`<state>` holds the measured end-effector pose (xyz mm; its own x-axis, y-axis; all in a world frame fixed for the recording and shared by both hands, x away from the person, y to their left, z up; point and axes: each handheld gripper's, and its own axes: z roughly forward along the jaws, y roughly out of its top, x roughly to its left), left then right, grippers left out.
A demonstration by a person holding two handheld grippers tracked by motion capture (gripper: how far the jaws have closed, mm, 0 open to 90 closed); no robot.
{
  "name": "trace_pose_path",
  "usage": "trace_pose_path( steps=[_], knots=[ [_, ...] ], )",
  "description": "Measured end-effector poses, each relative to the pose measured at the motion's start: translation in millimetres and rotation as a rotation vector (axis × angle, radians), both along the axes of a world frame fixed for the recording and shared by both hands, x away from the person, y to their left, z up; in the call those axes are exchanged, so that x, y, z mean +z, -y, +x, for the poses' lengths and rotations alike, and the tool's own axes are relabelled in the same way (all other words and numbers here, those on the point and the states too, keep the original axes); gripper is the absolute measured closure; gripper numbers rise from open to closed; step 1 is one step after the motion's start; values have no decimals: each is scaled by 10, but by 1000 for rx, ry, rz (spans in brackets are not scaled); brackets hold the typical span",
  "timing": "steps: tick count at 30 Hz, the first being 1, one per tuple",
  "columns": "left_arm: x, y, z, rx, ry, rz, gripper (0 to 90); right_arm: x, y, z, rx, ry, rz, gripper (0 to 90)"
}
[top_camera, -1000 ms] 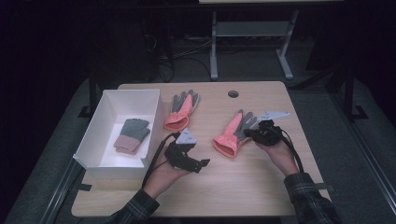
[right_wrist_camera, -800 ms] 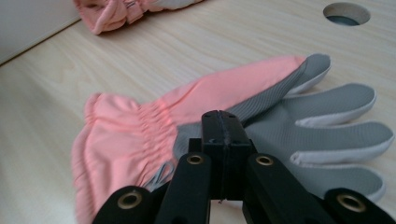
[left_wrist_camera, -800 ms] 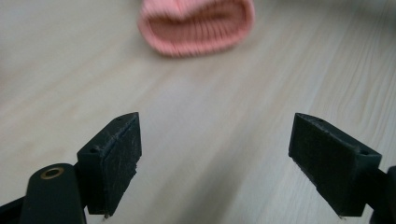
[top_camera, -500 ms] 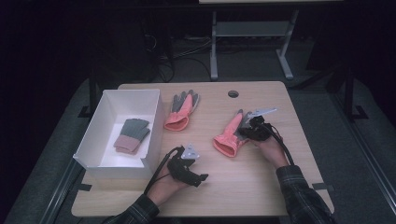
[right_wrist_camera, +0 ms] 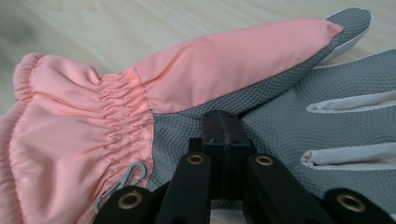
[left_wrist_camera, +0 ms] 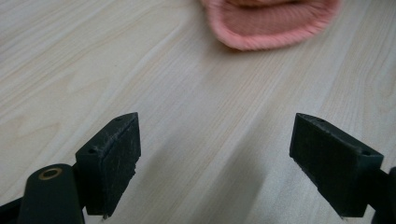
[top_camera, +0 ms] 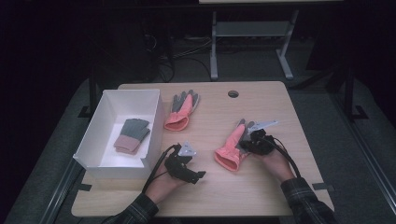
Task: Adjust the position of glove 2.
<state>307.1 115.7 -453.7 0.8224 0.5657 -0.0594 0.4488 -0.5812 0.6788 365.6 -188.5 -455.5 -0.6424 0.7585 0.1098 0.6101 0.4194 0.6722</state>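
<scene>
The box (top_camera: 105, 116) sits at the bench's (top_camera: 261, 196) left edge with a folded glove (top_camera: 132, 135) inside. A second glove (top_camera: 182, 111) lies just right of the box; a third glove (top_camera: 232, 148) lies right of centre.

The pink glove (left_wrist_camera: 271, 21) at twelve o'clock in the left gripper view is chopped off by the top edge, so you just get the cuff. In the right gripper view the same glove (right_wrist_camera: 140, 93) runs off the frame at three and nine o'clock. The folded glove in the white box (top_camera: 100, 135) is too small to make out.
</scene>
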Motion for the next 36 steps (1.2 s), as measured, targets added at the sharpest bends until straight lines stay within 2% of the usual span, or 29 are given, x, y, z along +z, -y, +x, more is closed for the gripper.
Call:
trace_pose_path(
  steps=[5, 12, 16, 19, 24, 26, 29, 30, 32, 34, 36],
  knots=[
    [4, -12, 15, -4, 2, 22, 159, 17, -7, -247, -18, -14, 3, 900],
    [4, -20, 21, -2, 3, 21, 159, 30, -80, -511, -12, -27, 18, 900],
    [4, 2, 7, -9, -2, 20, 159, 56, -114, -556, 3, -7, 15, 900],
    [9, 55, -8, -30, -15, -3, 168, 71, -83, -555, 3, -19, 28, 900],
    [-10, 221, -61, -84, -4, 12, 186, 66, -93, -579, 6, -27, 33, 900],
    [-20, 265, -58, -95, -16, 15, 189, 66, -103, -584, 12, -26, 31, 900],
    [2, 272, -70, -115, -15, 1, 299, 69, -107, -589, 16, -26, 30, 900],
    [10, 263, -75, -129, -21, -10, 418, 68, -106, -589, 16, -26, 31, 900],
    [27, 253, -78, -139, -20, -14, 533, 67, -106, -587, 17, -28, 31, 900],
    [38, 258, -77, -152, -26, -35, 692, 66, -111, -589, 18, -29, 31, 900],
    [48, 276, -74, -164, -23, -25, 776, 64, -118, -592, 21, -27, 28, 900]
  ],
)
